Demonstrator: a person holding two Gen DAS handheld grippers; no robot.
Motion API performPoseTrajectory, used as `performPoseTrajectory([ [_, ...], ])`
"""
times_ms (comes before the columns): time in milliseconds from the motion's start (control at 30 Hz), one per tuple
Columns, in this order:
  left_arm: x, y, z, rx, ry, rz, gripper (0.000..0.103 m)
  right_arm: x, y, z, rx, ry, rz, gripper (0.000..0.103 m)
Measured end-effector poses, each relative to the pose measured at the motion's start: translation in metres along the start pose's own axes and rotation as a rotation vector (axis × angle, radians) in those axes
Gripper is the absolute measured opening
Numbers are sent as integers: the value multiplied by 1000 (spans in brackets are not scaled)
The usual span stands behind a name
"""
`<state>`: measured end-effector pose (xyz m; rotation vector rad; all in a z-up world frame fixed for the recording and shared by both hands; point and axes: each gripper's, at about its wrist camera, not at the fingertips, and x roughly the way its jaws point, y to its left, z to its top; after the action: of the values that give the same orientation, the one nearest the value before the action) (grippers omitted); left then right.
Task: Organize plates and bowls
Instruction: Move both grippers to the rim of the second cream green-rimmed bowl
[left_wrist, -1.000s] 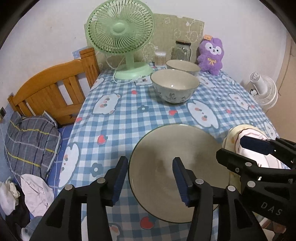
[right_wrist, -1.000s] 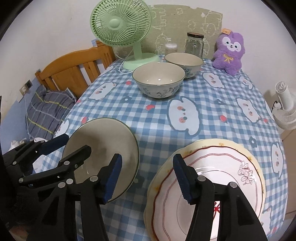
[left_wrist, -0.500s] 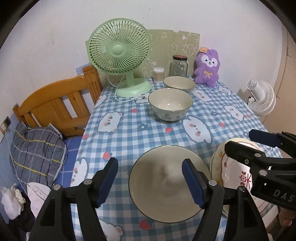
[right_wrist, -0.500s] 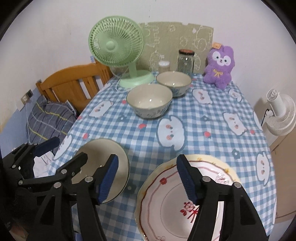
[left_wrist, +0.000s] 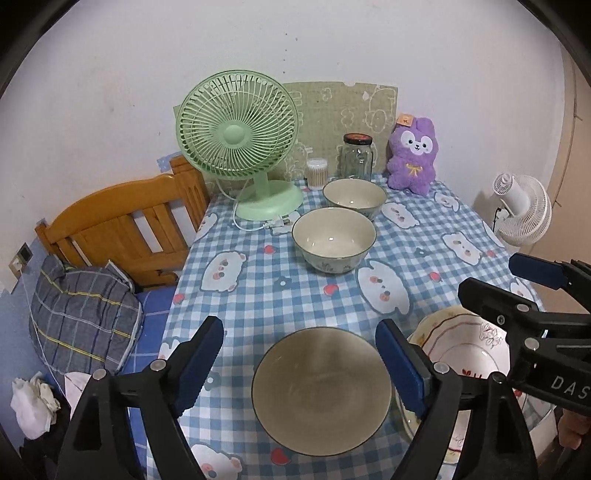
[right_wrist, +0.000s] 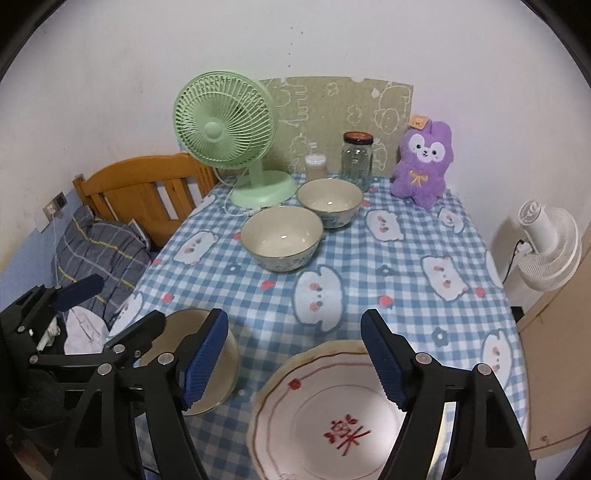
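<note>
Grippers hover spread above the table: left gripper (left_wrist: 300, 363) over grey plate (left_wrist: 320, 391), right gripper (right_wrist: 294, 356) over patterned plate (right_wrist: 328, 417).

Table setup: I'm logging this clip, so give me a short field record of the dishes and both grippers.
plates: plain green-rimmed plate near edge; red-patterned plate to its right
bowls: near bowl, far bowl, side by side, unstacked
left gripper: open, above plain green-rimmed plate
right gripper: open, above red-patterned plate
background: green fan, glass jar, purple plush
</note>
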<state>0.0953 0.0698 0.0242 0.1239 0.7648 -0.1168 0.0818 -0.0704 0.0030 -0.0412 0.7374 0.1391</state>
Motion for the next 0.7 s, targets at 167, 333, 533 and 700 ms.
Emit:
performPoseTrajectory([
  [167,7,-5,13,-9,33,2,86,5,-10,10,20,16,31,77],
  [333,12,-7,22,-27,13,7,86,9,-20,21,27,-19,20,77],
  [533,26,-13,37,-18,0,-14,86,21,-30,34,46,-25,19,77],
  [700,40,-17,49,-10,-9,-8,86,35,-37,43,54,-27,5,77],
])
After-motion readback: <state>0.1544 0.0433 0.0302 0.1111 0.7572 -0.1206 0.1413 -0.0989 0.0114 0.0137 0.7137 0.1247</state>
